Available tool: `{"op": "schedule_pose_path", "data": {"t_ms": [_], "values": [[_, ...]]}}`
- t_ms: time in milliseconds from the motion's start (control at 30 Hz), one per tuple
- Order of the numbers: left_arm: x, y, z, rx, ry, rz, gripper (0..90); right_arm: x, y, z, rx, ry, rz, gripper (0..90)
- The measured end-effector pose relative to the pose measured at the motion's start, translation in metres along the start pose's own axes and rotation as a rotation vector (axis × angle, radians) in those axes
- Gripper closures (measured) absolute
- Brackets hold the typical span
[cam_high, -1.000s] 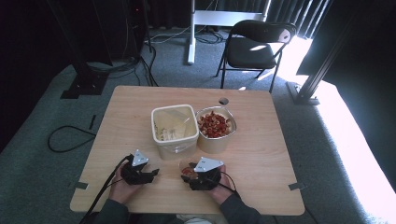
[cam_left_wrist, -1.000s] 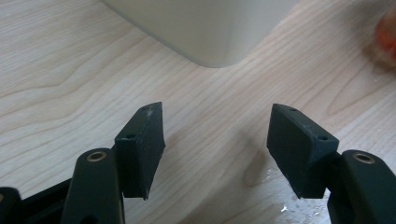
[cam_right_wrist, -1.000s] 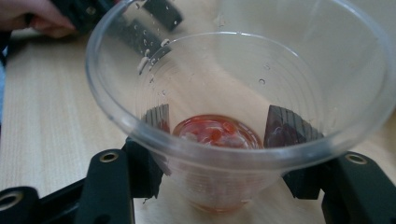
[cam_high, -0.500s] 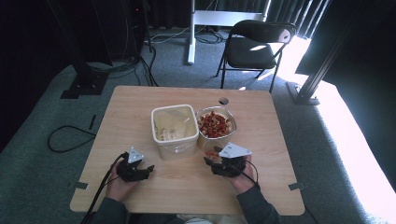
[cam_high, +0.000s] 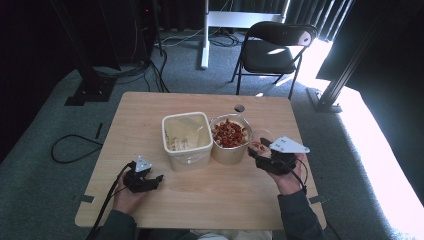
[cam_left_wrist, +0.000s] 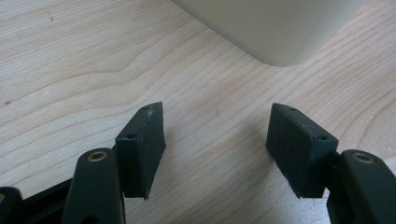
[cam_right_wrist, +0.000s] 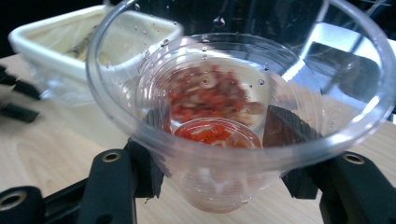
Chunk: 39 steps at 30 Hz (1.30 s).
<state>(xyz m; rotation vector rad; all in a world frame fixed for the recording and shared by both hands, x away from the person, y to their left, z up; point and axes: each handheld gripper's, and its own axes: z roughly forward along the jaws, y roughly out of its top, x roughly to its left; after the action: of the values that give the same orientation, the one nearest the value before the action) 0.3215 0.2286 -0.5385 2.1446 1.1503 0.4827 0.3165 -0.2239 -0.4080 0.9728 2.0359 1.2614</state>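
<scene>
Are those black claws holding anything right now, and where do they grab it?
The right gripper clamps a clear plastic cup by its lower sides. The left gripper holds nothing.

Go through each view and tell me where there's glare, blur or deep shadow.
High view: sunlight blows out the floor at right, the left background is near black, the table evenly lit. Left gripper view: sharp wood grain, soft shadows under the jaws. Right gripper view: the clear cup catches bright reflections on its wall and rim; the white tub behind is out of focus.
</scene>
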Motion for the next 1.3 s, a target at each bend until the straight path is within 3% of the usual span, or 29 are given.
{"op": "schedule_pose_path", "data": {"t_ms": [267,467,800,1300], "values": [[0.0,-0.001,0.0,-0.008,-0.001,-0.006,37.7,-0.03,0.008,-0.012,0.002,-0.075,0.045,41.7],[0.0,-0.001,0.001,-0.014,-0.003,-0.005,37.7,-0.051,0.018,-0.005,0.028,-0.125,0.039,41.7],[0.0,-0.001,0.002,-0.02,-0.002,0.001,36.2,-0.063,0.039,0.025,0.086,-0.24,-0.092,42.2],[0.0,-0.001,0.003,-0.025,-0.004,0.003,35.4,-0.05,0.066,0.057,0.138,-0.34,-0.3,42.5]]}}
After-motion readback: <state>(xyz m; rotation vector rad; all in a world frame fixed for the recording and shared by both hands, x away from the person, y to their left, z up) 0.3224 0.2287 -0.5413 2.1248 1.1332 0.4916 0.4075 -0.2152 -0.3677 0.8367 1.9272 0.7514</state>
